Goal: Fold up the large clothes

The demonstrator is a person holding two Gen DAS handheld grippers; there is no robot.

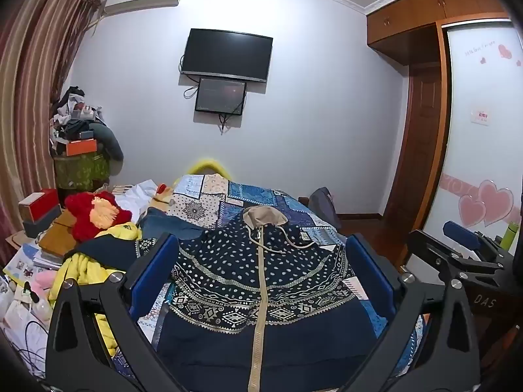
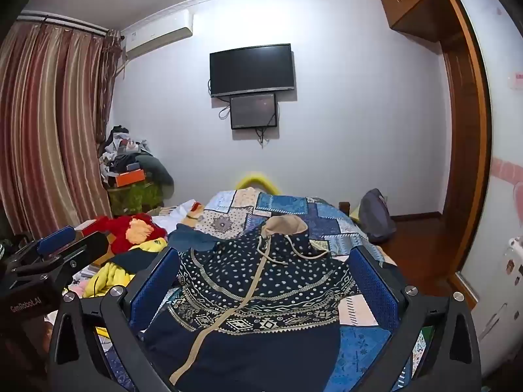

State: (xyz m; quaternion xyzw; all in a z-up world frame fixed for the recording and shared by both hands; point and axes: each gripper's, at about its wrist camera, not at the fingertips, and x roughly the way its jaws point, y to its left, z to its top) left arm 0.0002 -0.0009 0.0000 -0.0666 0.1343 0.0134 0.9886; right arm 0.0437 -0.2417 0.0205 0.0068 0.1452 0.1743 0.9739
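A navy hooded jacket (image 1: 261, 277) with white dots, patterned bands and a beige zip lies on the patchwork bed cover (image 1: 228, 196), its beige-lined hood (image 1: 264, 215) pointing away. It also shows in the right wrist view (image 2: 261, 281). My left gripper (image 1: 261, 254) is open and empty above the jacket's lower part. My right gripper (image 2: 264, 264) is open and empty, also above the jacket. The right gripper appears at the right edge of the left wrist view (image 1: 464, 254); the left gripper shows at the left edge of the right wrist view (image 2: 59, 245).
A heap of clothes, red (image 1: 94, 212) and yellow (image 1: 81, 268), lies on the bed's left side. Boxes and a cluttered stand (image 1: 81, 150) stand by the curtain. A grey bag (image 2: 376, 215) sits on the floor right of the bed. A wardrobe (image 1: 483, 130) stands at right.
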